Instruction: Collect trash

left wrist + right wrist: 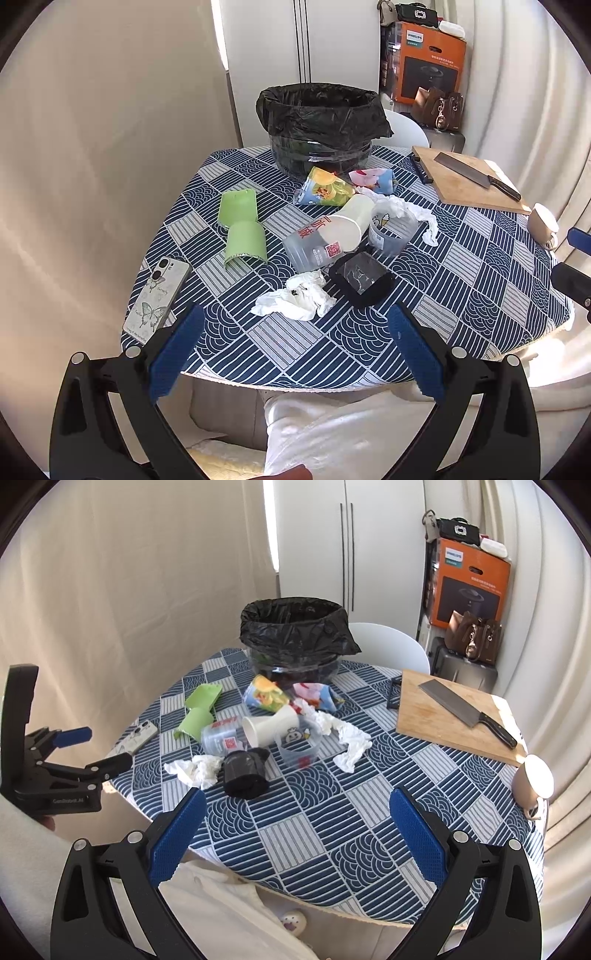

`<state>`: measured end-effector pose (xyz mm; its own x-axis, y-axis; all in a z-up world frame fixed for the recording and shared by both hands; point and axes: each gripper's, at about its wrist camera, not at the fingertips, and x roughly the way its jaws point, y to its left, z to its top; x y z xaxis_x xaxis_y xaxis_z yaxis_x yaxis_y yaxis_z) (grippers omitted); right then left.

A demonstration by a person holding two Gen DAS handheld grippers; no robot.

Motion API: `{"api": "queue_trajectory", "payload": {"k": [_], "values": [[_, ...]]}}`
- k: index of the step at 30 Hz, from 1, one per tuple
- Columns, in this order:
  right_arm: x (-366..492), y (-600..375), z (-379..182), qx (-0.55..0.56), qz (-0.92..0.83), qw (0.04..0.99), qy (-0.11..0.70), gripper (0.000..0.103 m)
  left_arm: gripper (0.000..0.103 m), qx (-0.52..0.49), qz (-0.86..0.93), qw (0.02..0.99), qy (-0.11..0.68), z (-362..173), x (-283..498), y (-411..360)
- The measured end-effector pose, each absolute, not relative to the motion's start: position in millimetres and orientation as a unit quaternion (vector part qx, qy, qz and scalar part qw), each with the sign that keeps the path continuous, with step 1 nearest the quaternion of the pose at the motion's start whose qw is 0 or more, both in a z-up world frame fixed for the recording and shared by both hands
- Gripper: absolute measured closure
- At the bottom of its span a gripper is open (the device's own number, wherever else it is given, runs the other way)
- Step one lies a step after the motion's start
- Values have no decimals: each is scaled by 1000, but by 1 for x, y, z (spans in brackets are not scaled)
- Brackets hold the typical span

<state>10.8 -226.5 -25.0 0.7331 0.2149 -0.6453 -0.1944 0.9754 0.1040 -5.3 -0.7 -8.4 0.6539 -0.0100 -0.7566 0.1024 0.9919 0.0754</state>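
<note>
A bin with a black liner stands at the table's far side. Trash lies before it: two green paper cups, colourful snack wrappers, a white paper cup, clear plastic cups, crumpled tissues and a black wad. My left gripper hangs open over the near table edge, just short of the near tissue. My right gripper is open above the cloth, nothing between its fingers.
A phone lies at the table's left edge. A cutting board with a cleaver sits at the right, and a beige mug near the right edge. A white chair, a cabinet and boxes stand behind.
</note>
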Motion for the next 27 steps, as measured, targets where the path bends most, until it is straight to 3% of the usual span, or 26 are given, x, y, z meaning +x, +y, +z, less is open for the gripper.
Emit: {"api": "queue_trajectory", "payload": {"k": [27], "values": [[20,-224,-33,2,138,922,362,8,6,45,-38,900,431,-12,8,0]]}}
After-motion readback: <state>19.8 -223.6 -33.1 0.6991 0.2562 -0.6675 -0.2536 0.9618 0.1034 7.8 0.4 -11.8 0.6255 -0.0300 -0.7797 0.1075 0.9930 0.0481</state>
